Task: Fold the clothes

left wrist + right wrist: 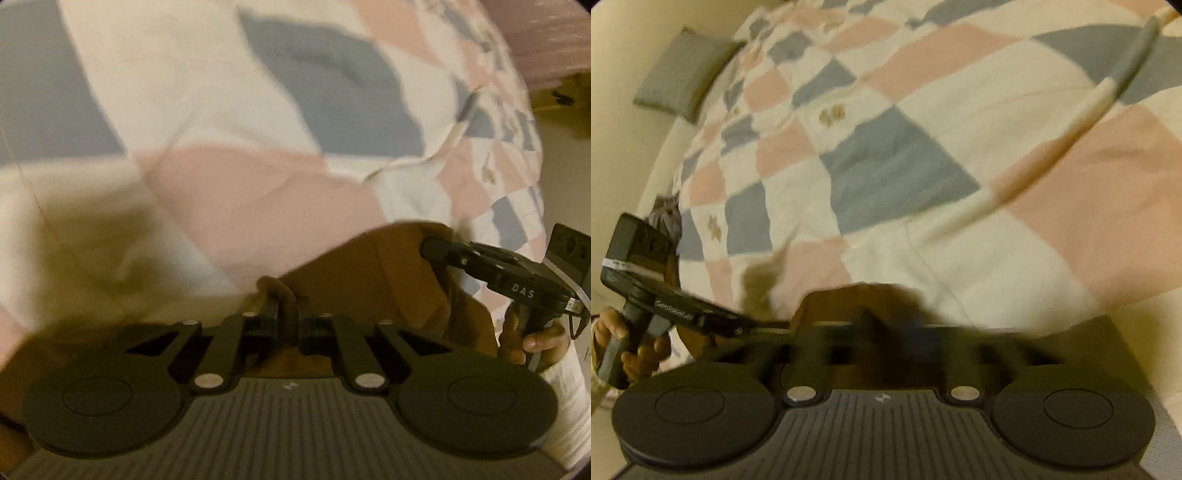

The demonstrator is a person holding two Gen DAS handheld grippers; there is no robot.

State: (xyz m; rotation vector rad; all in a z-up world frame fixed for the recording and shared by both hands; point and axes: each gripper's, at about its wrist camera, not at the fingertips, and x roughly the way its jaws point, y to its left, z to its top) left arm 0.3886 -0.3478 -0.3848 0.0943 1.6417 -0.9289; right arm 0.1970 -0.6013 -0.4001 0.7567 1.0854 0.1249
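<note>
A brown garment lies at the near edge of a checkered quilt. In the left wrist view my left gripper is shut, with a bunched fold of the brown cloth pinched between its fingers. My right gripper reaches in from the right, its tips together on the garment's far right edge. In the right wrist view the brown garment sits just ahead of my right gripper, which is blurred, its narrow jaws on the cloth. My left gripper comes in from the left onto the same garment.
The quilt with pink, grey-blue and cream squares covers the bed. A grey pillow leans at the far left by the wall. A person's hand grips the right tool's handle, and another hand the left one.
</note>
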